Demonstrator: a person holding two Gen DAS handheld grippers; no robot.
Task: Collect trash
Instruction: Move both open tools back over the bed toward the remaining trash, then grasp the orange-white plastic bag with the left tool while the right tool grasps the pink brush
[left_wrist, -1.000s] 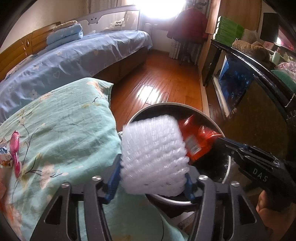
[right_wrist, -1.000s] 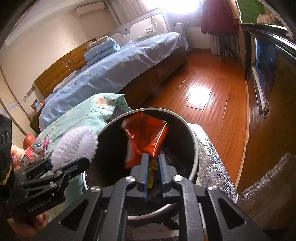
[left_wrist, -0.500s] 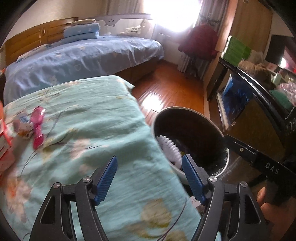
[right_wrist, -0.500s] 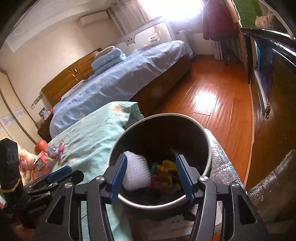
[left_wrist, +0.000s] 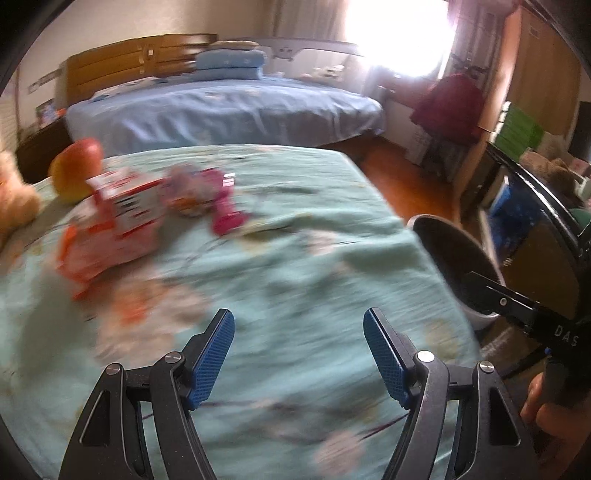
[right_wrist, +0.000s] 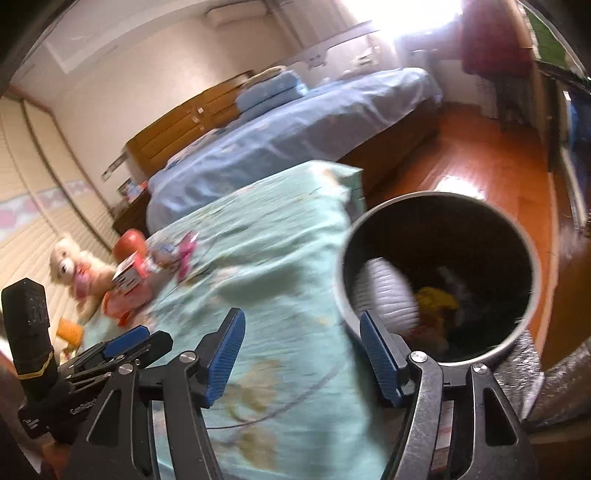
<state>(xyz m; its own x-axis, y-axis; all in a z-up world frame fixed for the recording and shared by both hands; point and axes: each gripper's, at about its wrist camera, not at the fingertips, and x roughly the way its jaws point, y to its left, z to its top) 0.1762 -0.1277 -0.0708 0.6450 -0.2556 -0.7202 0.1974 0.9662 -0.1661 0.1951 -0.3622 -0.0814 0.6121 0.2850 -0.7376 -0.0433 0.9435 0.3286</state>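
Left wrist view: the left gripper (left_wrist: 298, 356) stands spread and empty over the teal floral cover (left_wrist: 295, 280), with a red-and-white carton (left_wrist: 129, 210) and pink wrapper (left_wrist: 221, 206) lying far left. Right wrist view: the right gripper (right_wrist: 301, 356), jaws just opened, holds nothing; the white foam net (right_wrist: 388, 295) and yellow scrap (right_wrist: 436, 301) lie inside the bin (right_wrist: 532, 280) beside the cover.
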